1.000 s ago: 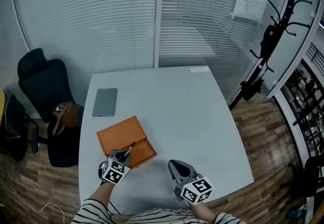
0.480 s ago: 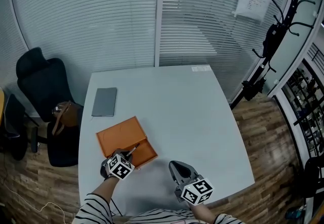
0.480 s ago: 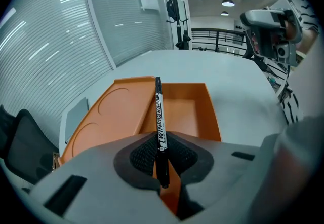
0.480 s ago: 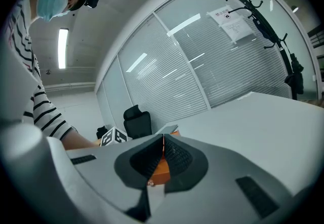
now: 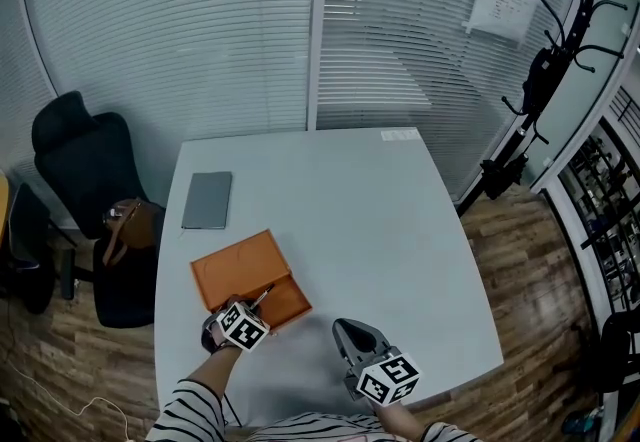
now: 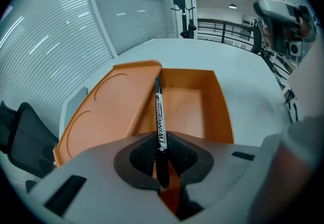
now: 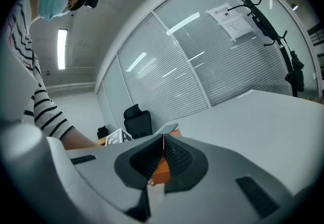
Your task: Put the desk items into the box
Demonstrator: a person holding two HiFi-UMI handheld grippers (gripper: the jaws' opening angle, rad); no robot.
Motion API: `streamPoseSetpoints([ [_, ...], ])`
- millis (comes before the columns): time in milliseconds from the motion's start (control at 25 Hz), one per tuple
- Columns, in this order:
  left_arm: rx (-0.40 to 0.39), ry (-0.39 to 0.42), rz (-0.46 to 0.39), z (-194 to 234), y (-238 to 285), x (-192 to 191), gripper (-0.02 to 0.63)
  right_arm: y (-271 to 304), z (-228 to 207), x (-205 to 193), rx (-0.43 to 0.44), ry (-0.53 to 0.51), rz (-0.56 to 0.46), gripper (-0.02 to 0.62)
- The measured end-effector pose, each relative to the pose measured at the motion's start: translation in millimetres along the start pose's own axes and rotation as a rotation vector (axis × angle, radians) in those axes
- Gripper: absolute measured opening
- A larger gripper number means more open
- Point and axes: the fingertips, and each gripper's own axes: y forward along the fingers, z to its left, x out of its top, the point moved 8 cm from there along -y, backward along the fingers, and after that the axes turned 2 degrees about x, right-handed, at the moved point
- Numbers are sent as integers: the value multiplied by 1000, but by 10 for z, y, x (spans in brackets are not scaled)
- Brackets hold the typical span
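- Risks dropping the marker [image 6: 160, 116] on the seam between the open lid [image 6: 104, 111] and the tray of the orange box [image 6: 223, 116], with the tip aimed right along that edge at frame centre.
- Could also slip or swing on release: pinched only near its tail, most of the barrel sticking forward.
- Might nudge the box across the table [image 5: 380, 220] if lowered too far at this angle.
- As for the left gripper [image 6: 162, 170]: clamped narrowly on the marker's lower barrel, hovering over the near end of the box, lower left of the head view.
- As for the right gripper [image 7: 163, 162]: pressed fully together, gripping nothing, bottom centre of the head view, apart from the box.
- Leaves a grey notebook [image 5: 207, 200] unpacked, up and left of the box.
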Motion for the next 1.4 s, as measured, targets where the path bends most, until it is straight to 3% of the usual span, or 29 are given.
streamPoseSetpoints([
  [280, 4, -28, 49, -23, 76, -38, 55, 22, 10, 2, 13, -4, 2, 26],
  [1400, 19, 4, 56, -50, 96, -31, 57, -26, -8, 22, -1, 3, -4, 26],
])
